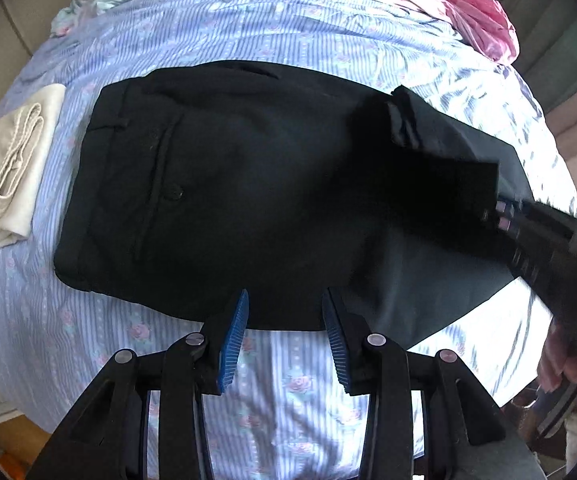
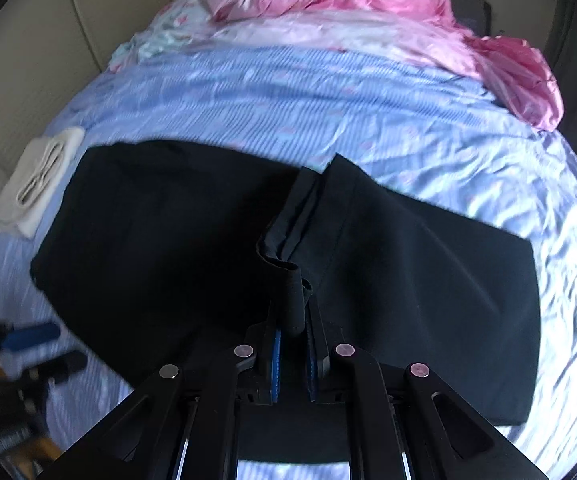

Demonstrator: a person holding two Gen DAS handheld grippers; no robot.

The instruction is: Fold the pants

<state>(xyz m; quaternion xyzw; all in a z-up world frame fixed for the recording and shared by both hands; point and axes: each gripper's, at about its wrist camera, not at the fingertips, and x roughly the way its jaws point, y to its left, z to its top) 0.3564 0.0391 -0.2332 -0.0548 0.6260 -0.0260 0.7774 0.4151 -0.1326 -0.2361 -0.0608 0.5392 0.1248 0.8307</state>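
Observation:
Black pants [image 1: 228,188] lie on the bed, waistband to the left, back pocket with a button facing up. Their leg end [image 1: 440,136] is lifted and folded back over the middle. My left gripper [image 1: 284,308] is open and empty, hovering at the near edge of the pants. My right gripper [image 2: 294,320] is shut on the hem of the pants [image 2: 292,288] and holds it above the folded legs [image 2: 428,280]. The right gripper also shows in the left wrist view [image 1: 500,208], blurred, at the right.
A folded cream garment [image 1: 8,168] lies at the left of the pants; it also shows in the right wrist view [image 2: 40,176]. Crumpled pink bedding [image 2: 368,4] is piled at the far end. The striped blue sheet [image 1: 280,392] covers the bed.

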